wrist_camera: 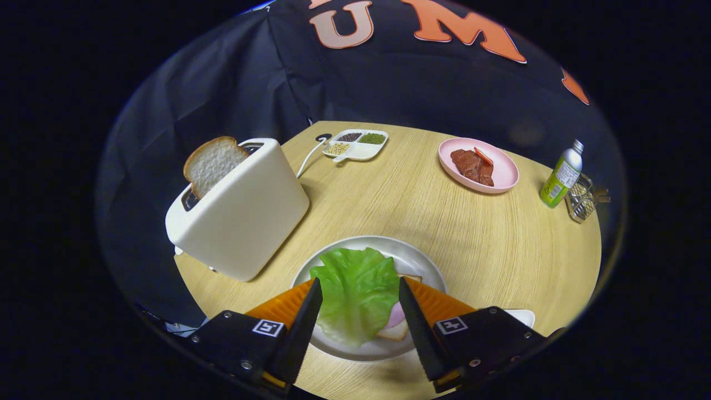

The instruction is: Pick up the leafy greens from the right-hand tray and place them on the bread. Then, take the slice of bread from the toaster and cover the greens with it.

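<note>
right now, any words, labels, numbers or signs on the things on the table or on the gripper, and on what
Bottle label: some print, too small and blurred to read.
Gripper, fingers open on either side of the leafy greens: one square coded marker on each side, a pattern, no words.
Toaster, pink plate, divided dish: no text visible.

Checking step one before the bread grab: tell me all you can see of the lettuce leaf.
The lettuce leaf is one bright green, crinkled leaf with pale veins, glossy like plastic. It lies flat on the stack on the white plate, covering most of it; a bread corner and a pink slice edge peek out beside it. It sits between the fingers of the open claw, and neither finger seems to press it. The toaster stands beyond it, apart.
</note>
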`<action>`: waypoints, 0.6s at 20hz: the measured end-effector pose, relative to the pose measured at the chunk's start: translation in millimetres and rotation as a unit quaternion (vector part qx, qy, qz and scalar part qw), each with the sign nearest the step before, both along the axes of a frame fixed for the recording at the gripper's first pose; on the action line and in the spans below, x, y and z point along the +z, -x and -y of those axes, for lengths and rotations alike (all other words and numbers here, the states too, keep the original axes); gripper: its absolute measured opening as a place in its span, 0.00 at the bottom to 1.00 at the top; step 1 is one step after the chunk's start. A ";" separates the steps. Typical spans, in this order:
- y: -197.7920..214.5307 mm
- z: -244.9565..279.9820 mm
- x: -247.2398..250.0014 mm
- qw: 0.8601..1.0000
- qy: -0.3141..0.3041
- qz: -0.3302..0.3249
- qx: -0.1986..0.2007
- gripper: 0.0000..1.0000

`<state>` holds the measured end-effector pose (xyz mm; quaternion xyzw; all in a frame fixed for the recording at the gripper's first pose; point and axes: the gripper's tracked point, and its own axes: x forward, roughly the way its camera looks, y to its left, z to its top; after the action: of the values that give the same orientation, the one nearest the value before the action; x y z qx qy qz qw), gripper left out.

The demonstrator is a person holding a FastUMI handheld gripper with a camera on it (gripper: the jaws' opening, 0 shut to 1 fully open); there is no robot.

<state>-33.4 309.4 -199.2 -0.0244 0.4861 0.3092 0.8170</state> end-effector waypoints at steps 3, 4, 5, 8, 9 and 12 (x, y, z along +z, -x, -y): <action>-1.9 -21.0 30.5 1.000 -0.012 0.007 0.007 0.87; 0.2 -29.4 39.8 1.000 -0.017 0.003 0.009 0.88; 2.1 -37.9 50.1 1.000 -0.024 -0.007 0.006 0.88; -0.7 -67.9 81.0 0.998 -0.053 -0.023 0.004 0.91; -5.1 -75.4 88.9 0.998 -0.052 -0.019 0.005 0.91; -12.9 -95.3 110.8 0.999 -0.046 -0.001 0.014 0.93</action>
<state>-20.5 404.7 -88.4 0.0063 0.4716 0.3428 0.8124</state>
